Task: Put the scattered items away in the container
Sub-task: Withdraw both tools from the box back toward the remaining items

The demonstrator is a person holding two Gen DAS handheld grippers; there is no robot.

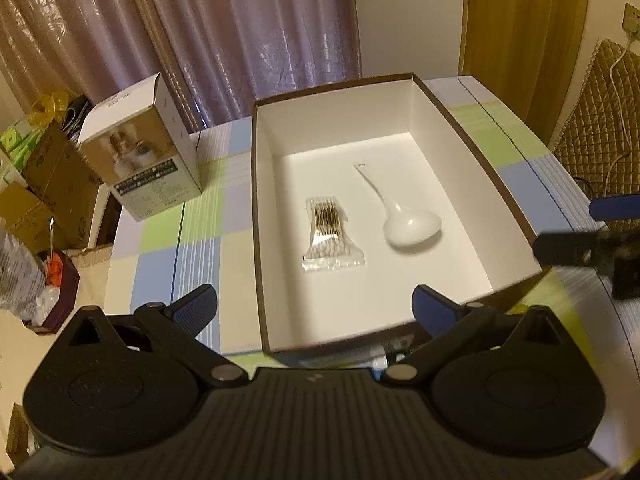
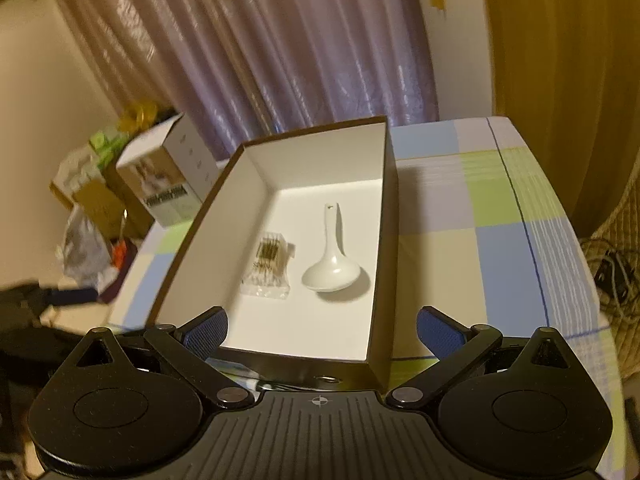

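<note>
A brown box with a white inside (image 1: 472,148) (image 2: 384,240) stands open on the checked tablecloth. Inside lie a white ceramic spoon (image 1: 404,216) (image 2: 332,268) and a clear packet of cotton swabs (image 1: 330,236) (image 2: 270,268), side by side. My left gripper (image 1: 314,312) is open and empty, above the box's near edge. My right gripper (image 2: 322,330) is open and empty, also above the near edge. The right gripper shows at the right edge of the left wrist view (image 1: 592,236). The left gripper shows blurred at the left edge of the right wrist view (image 2: 48,300).
A printed carton (image 1: 144,152) (image 2: 164,180) stands on the table left of the box. Cardboard boxes and bags (image 1: 48,188) crowd the floor at the left. Purple curtains (image 1: 240,28) hang behind. A quilted chair (image 1: 600,128) and cables are at the right. Some small items (image 2: 280,384) lie under the box's near edge, mostly hidden.
</note>
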